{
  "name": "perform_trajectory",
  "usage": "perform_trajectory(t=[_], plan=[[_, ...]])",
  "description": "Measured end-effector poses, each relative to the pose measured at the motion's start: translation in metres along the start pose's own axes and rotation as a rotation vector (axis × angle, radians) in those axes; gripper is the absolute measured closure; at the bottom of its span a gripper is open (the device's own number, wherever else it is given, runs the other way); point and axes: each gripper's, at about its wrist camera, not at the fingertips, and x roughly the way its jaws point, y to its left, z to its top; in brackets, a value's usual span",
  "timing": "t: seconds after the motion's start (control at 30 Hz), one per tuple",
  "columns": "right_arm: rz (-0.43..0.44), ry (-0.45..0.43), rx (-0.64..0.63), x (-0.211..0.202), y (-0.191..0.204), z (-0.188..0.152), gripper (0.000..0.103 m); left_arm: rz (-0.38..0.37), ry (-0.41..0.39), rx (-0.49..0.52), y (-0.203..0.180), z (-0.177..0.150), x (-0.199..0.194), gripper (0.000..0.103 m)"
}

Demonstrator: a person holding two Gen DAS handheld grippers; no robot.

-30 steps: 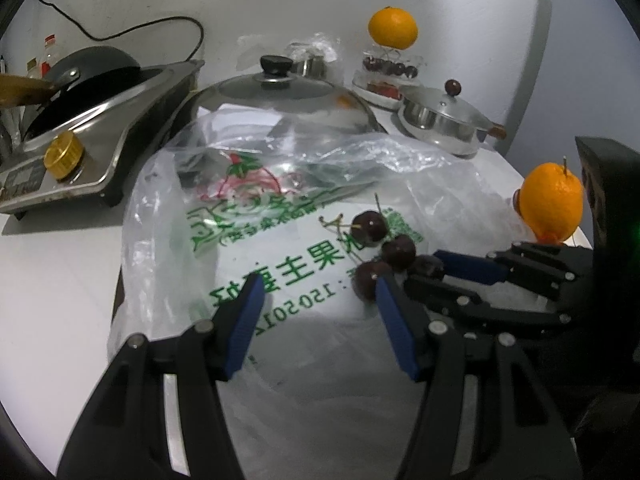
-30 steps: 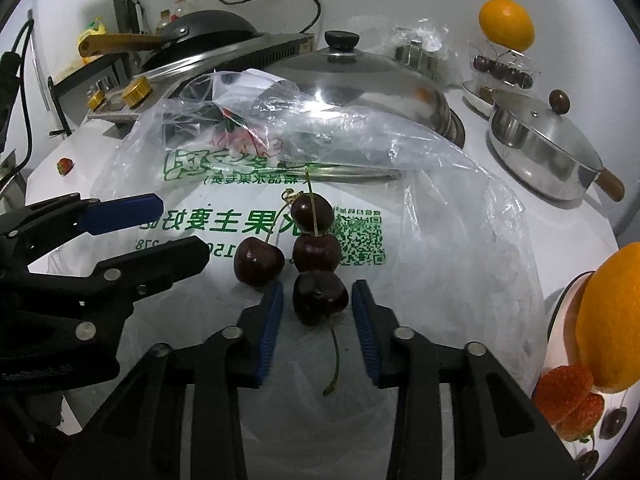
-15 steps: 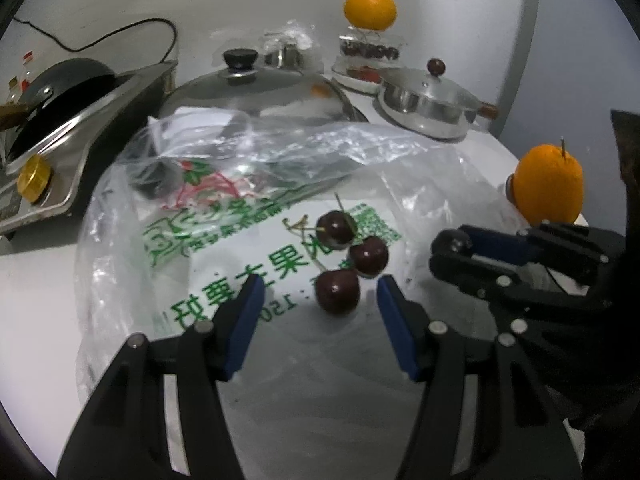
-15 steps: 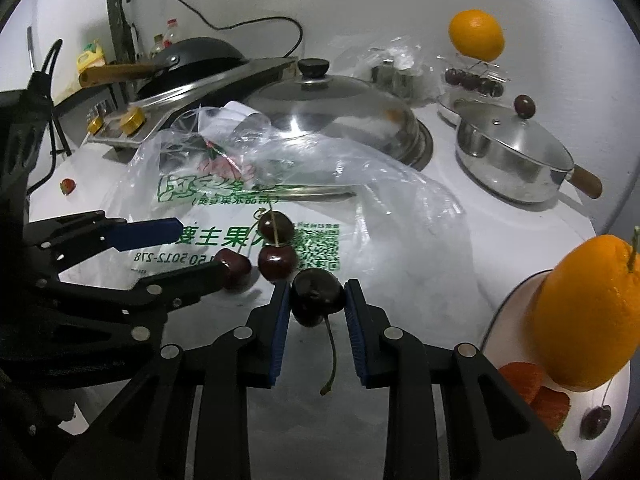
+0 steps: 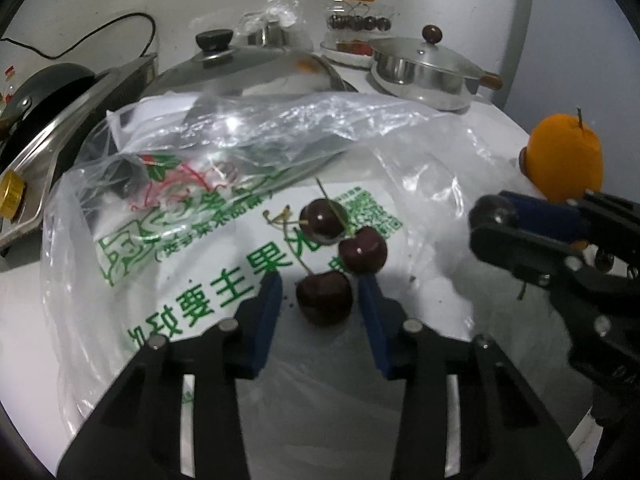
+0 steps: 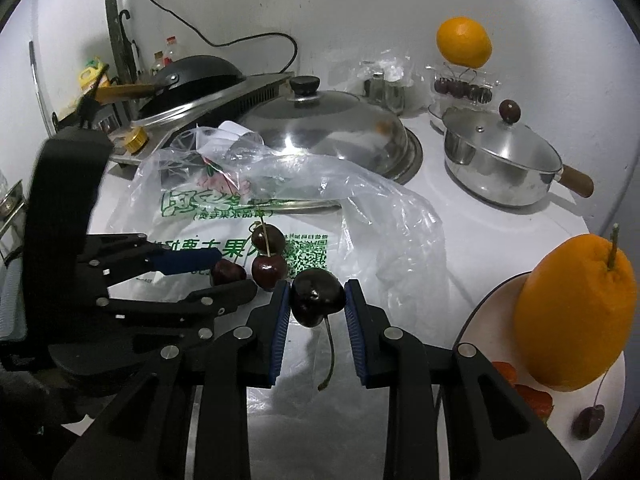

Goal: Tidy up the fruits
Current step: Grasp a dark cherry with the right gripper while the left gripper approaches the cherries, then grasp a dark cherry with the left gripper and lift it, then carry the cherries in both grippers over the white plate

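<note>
Crinkled clear plastic bag [image 5: 420,168] underlies glossy round dark cherries [image 5: 362,250].

A domed glass lid [image 6: 332,128] with a black knob sits at centre top of the right wrist view. At its left, a black wok [image 6: 192,76] rests on a steel cooker [image 6: 224,100] with a gold dial [image 6: 134,138]. A lidded steel saucepan [image 6: 504,160] with a wooden handle stands at upper right. Bottles [image 6: 164,54] are at upper left.
</note>
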Motion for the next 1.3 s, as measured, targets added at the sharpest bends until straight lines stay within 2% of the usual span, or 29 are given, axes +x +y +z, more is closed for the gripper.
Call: perform_trajectory(t=[0.07,0.4,0.87,1.3], plan=[[-0.005,-0.007,0.001,-0.004,-0.001,0.001,0.074,-0.007,-0.001,0.006,-0.001,0.0,0.0,0.074],[-0.038,-0.033,-0.006,-0.026,0.0,0.001,0.074,-0.041,-0.035,0.011,-0.005,-0.002,-0.021,0.074],[-0.074,-0.07,-0.002,-0.063,0.0,-0.009,0.074,-0.033,-0.112,0.024,-0.019,-0.003,-0.065,0.074],[-0.119,-0.094,0.028,-0.095,-0.017,-0.028,0.074,-0.028,-0.17,0.051,-0.044,-0.003,-0.096,0.074]])
